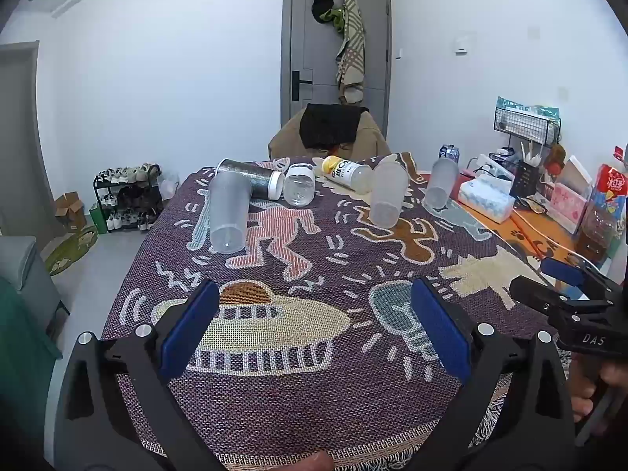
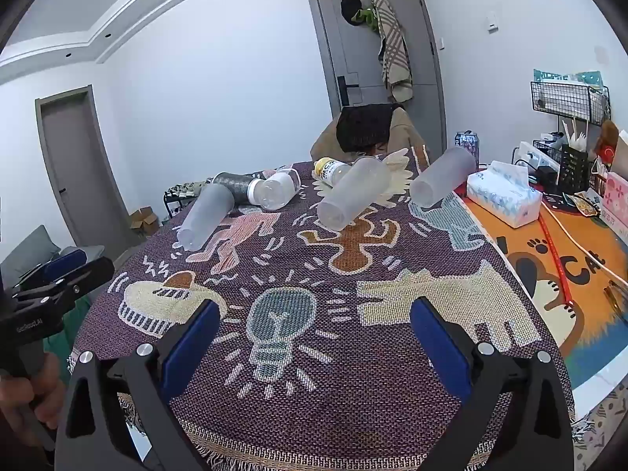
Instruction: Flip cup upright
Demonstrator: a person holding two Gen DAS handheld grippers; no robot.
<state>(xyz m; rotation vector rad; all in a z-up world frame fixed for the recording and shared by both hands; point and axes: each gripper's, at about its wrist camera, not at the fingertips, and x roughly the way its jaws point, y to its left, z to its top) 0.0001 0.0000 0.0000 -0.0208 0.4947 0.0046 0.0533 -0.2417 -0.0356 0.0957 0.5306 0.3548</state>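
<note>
Three frosted plastic cups lie on their sides on the patterned cloth: a left cup (image 1: 229,212) (image 2: 204,217), a middle cup (image 1: 388,195) (image 2: 353,198) and a right cup (image 1: 441,182) (image 2: 441,181). My left gripper (image 1: 314,329) is open and empty over the near part of the cloth, well short of the cups. My right gripper (image 2: 314,343) is open and empty too, over the light-bulb pattern. Each gripper shows at the edge of the other's view, the right one (image 1: 565,286) and the left one (image 2: 66,271).
A dark glitter tumbler (image 1: 251,182), a clear jar (image 1: 299,184) and a yellow-capped bottle (image 1: 347,172) lie behind the cups. A tissue box (image 2: 506,194), a can (image 2: 467,143) and wire racks stand on the orange mat at the right. A chair (image 1: 333,133) stands at the far edge.
</note>
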